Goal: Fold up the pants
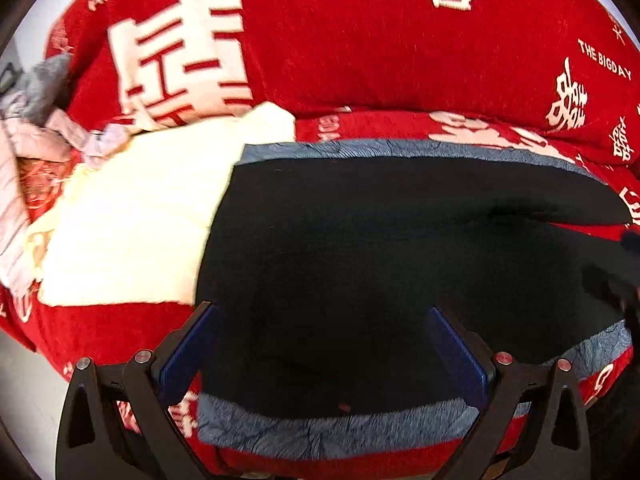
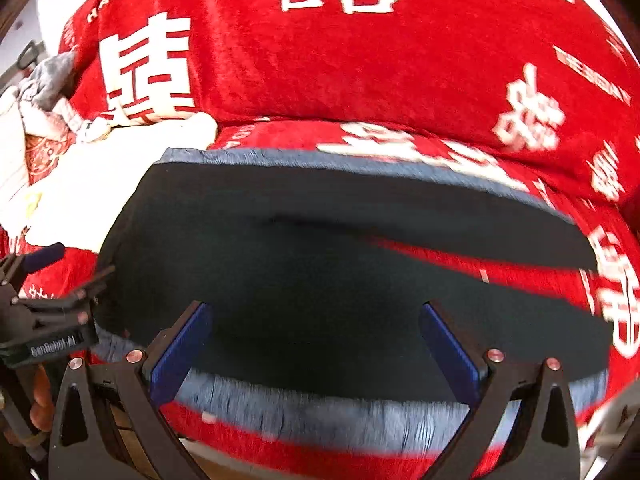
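Observation:
Dark navy pants [image 1: 360,248] with a fuzzy blue-grey lining showing at the edges lie flat on a red blanket [image 1: 340,52]. My left gripper [image 1: 324,344] hovers open over the near part of the pants, nothing between its blue pads. In the right wrist view the same pants [image 2: 320,264] spread across the middle, with a strip of red blanket showing through a gap on the right. My right gripper [image 2: 316,340] is open above their near edge. The left gripper [image 2: 52,304] shows at the left border of that view, by the pants' left end.
A cream folded cloth [image 1: 132,216] lies left of the pants, touching them. A heap of pink and grey clothes [image 1: 36,120] sits at the far left. The red blanket with white characters rises behind like a pillow or bolster. A hand [image 2: 40,400] shows at lower left.

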`<action>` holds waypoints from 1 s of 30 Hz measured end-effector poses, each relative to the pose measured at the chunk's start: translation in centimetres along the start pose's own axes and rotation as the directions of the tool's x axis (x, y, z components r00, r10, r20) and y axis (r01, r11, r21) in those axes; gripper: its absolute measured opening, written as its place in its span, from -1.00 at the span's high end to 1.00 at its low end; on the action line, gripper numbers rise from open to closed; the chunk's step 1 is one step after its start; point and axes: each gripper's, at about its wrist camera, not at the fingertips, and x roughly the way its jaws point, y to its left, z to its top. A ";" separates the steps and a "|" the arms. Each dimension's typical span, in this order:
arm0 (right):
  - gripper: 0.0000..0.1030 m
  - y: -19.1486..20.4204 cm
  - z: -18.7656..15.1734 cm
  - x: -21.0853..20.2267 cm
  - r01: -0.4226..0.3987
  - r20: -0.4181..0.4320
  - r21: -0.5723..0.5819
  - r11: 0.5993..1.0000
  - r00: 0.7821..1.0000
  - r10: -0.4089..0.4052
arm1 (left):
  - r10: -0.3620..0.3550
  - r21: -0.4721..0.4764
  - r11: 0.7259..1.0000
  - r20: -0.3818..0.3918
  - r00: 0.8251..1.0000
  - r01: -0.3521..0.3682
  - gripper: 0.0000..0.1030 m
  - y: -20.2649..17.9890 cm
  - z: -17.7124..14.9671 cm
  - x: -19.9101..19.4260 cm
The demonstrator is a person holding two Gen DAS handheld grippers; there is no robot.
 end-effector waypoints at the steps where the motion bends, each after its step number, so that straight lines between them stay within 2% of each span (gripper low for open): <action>1: -1.00 -0.1 1.2 0.9 -0.011 -0.005 -0.021 1.000 1.000 0.011 | -0.012 -0.003 1.000 -0.022 1.000 0.011 -1.00 0.0 0.5 0.7; 7: -1.00 -0.2 8.1 8.1 -0.090 -0.081 -0.161 0.983 0.994 0.077 | -0.068 -0.048 0.997 -0.139 0.988 0.061 -1.00 0.3 3.8 5.2; 11: -1.00 1.2 11.9 13.6 -0.200 -0.180 -0.289 0.936 0.972 0.152 | -0.074 -0.065 0.996 -0.173 0.982 0.064 -1.00 0.4 4.7 6.9; 16: -1.00 2.6 15.3 20.2 -0.327 -0.312 -0.380 0.865 0.926 0.213 | -0.109 -0.080 0.992 -0.196 0.975 0.095 -1.00 1.0 5.1 7.8; 18: -1.00 2.9 16.1 22.5 -0.392 -0.379 -0.380 0.838 0.892 0.246 | -0.115 -0.077 0.992 -0.199 0.973 0.101 -1.00 1.2 5.2 8.2; 20: -1.00 3.4 16.3 24.6 -0.455 -0.457 -0.368 0.811 0.848 0.269 | -0.119 -0.073 0.992 -0.201 0.972 0.106 -1.00 1.3 5.4 8.4; 21: -1.00 3.7 16.2 25.3 -0.472 -0.470 -0.374 0.799 0.839 0.275 | -0.127 -0.074 0.991 -0.199 0.972 0.114 -1.00 1.3 5.5 8.6; 22: -1.00 3.9 16.3 25.1 -0.487 -0.443 -0.395 0.779 0.844 0.303 | -0.136 -0.076 0.990 -0.200 0.970 0.123 -1.00 1.5 5.6 8.7; 23: -0.99 4.4 16.2 25.3 -0.500 -0.454 -0.408 0.764 0.837 0.305 | -0.145 -0.085 0.988 -0.202 0.969 0.130 -1.00 1.6 5.8 8.9; 25: -0.83 4.9 16.2 24.9 -0.516 -0.454 -0.414 0.749 0.831 0.322 | -0.163 -0.103 0.984 -0.203 0.965 0.145 -1.00 2.0 6.1 9.2; 26: -0.42 5.1 16.1 24.3 -0.539 -0.453 -0.417 0.732 0.821 0.346 | -0.173 -0.115 0.982 -0.202 0.964 0.152 -1.00 2.2 6.4 9.3; 27: 0.16 5.3 16.1 23.8 -0.561 -0.459 -0.409 0.720 0.808 0.369 | -0.191 -0.140 0.976 -0.203 0.960 0.165 -1.00 2.7 6.9 9.6; 28: 0.29 5.4 16.0 23.4 -0.559 -0.461 -0.405 0.724 0.808 0.366 | -0.203 -0.159 0.972 -0.203 0.958 0.173 -1.00 3.0 7.2 9.7; 29: 0.38 5.6 15.8 23.1 -0.547 -0.453 -0.419 0.725 0.818 0.355 | -0.216 -0.180 0.967 -0.199 0.956 0.181 -1.00 3.4 7.6 9.8; 30: 0.47 5.8 15.5 22.4 -0.524 -0.433 -0.449 0.724 0.836 0.336 | -0.238 -0.213 0.957 -0.191 0.952 0.197 -1.00 4.1 8.2 9.8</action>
